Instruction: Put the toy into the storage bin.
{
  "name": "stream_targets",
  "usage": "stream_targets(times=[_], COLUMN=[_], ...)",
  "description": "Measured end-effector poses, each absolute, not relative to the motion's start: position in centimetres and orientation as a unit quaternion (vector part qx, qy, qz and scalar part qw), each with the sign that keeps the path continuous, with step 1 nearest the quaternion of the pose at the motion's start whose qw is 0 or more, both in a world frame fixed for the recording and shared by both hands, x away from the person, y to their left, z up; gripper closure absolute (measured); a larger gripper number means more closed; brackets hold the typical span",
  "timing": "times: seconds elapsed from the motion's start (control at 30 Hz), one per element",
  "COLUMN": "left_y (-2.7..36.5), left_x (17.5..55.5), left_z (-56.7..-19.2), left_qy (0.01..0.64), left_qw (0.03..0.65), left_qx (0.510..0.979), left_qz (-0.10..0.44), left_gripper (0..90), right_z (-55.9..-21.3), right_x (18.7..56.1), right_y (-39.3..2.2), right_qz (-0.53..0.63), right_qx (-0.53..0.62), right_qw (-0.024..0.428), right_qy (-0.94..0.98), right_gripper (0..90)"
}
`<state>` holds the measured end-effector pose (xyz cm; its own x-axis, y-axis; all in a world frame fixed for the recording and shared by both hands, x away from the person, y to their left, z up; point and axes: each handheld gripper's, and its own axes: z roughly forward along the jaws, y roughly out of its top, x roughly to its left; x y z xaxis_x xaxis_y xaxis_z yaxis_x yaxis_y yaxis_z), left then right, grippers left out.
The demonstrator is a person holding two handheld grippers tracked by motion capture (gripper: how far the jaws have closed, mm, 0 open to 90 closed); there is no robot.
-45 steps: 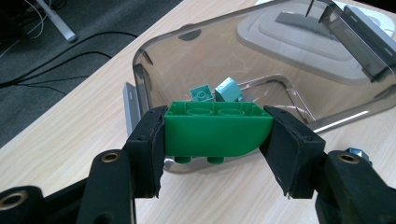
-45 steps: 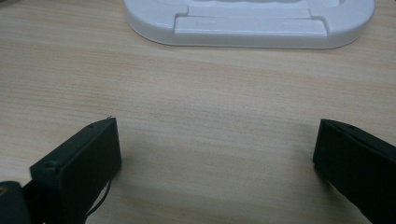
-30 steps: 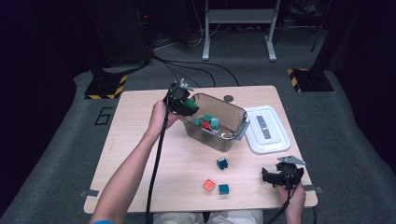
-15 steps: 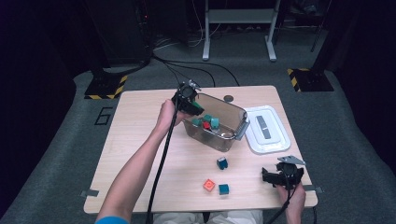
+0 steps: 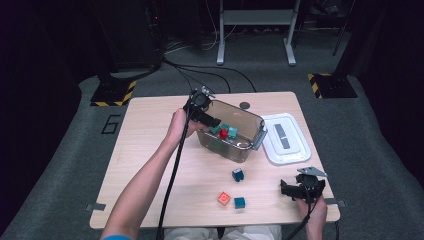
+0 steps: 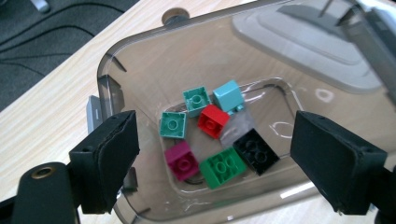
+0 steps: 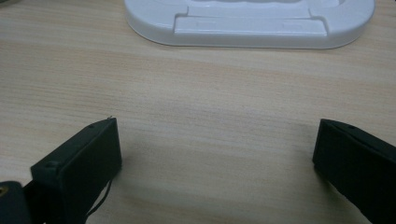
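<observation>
Our left tool (image 5: 214, 121) has just spread its jaws wide over the clear bin (image 5: 252, 142) at frame centre, nothing between them; bricks (image 6: 210, 140) lie inside. Lower right, our right tool (image 5: 290, 189) sits open, empty, on the counter (image 5: 150, 150).

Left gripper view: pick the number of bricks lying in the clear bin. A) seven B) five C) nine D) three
A: in the clear bin lie seven bricks: two green-teal ones, a light blue one, a red one, a magenta one, a green one and a black one.
</observation>
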<state>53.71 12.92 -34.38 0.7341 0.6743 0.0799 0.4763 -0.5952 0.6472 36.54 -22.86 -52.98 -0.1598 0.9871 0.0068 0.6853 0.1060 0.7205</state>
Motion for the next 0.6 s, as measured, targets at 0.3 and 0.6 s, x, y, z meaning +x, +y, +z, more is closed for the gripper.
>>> stream_targets(times=[0.3,0.6], left_y=[13.4,13.9], left_x=[50.6,47.6], left_z=[-33.5,-34.7], left_qy=[0.299,0.287], left_qw=[0.32,0.325], left_qx=[0.883,0.884], left_qz=[0.17,0.173], left_gripper=[8.6,4.0], right_z=[-53.0,-53.0], right_x=[36.5,36.5], right_y=[-22.9,-22.9], right_qz=[0.3,0.3], right_qx=[0.597,0.597], right_qw=[0.251,0.251], right_qy=[0.7,0.7], right_gripper=[0.4,0.4])
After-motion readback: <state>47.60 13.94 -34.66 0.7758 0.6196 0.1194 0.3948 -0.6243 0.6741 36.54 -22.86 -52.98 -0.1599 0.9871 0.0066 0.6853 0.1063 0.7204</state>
